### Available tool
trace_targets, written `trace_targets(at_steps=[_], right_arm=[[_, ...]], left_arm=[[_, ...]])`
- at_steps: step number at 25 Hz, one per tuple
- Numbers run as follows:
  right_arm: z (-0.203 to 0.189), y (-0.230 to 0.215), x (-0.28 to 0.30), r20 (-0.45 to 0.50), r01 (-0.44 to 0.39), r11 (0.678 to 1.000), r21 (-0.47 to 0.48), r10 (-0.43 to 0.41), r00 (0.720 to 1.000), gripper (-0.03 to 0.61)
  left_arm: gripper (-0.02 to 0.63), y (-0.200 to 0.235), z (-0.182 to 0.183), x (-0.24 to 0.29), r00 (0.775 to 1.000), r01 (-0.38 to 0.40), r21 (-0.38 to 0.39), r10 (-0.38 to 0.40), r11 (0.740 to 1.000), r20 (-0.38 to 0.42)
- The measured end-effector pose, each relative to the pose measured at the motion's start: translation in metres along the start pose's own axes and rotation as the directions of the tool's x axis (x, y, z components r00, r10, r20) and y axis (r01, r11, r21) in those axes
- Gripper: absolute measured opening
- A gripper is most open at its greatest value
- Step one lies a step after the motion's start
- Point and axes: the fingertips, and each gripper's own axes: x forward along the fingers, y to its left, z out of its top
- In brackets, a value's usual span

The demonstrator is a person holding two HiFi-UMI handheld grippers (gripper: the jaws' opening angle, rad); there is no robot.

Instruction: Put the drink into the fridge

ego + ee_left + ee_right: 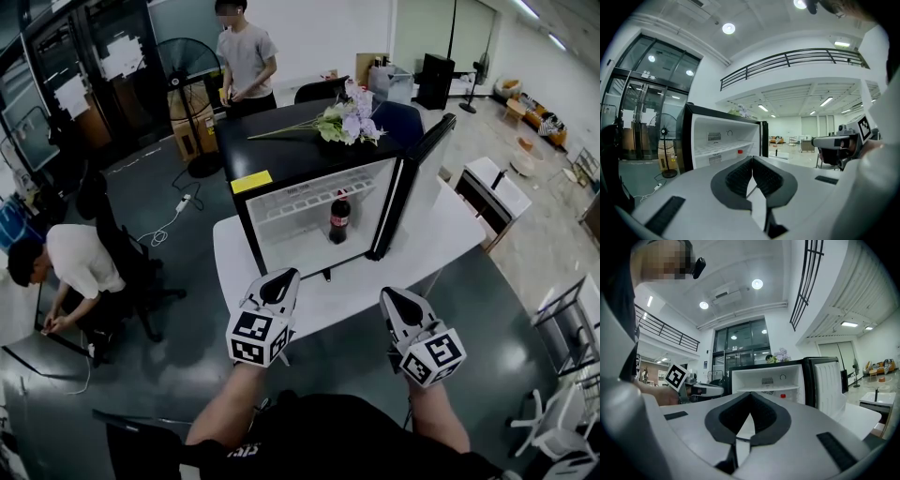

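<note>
Both fingers closed, empty — left gripper (752, 158), right gripper (750, 393) | drink (339, 217) in fridge (281, 150) — label unreadable

right gripper (750, 396): fingers together, empty | fridge (754, 376): door open

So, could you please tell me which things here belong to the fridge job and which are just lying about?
Job: black mini fridge, door open; dark cola bottle with red cap, inside it; left tongs and right tongs, both shut, empty.
Lying about: pale flower bunch; black standing fan; brown cardboard box.
</note>
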Motion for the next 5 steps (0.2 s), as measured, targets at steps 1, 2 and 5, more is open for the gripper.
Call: trace_targets(at_steps=[1, 2, 5], right_arm=[[0.0003, 0.0015, 0.0013, 0.0, 0.0, 1.0, 0.001, 0.0, 1.0, 0.012], [0.0003, 0.003, 0.0028, 0.0, -0.003, 1.0, -0.001, 0.003, 1.0, 0.012], [0.0007, 0.0074, 0.0076, 0.003, -0.018, 1.0, -0.01, 0.018, 1.0, 0.012]], left_arm=[[0.017, 0.0022, -0.0017, -0.0009, 1.0, -0.002, -0.002, 0.002, 1.0, -0.002], [0.017, 0.0045, -0.003, -0.0018, 1.0, -0.004, -0.003, 0.004, 1.0, -0.003], [0.017, 0.0115, -0.0052, -0.0041, 1.0, -0.009, -0.008, 0.009, 1.0, -0.005]])
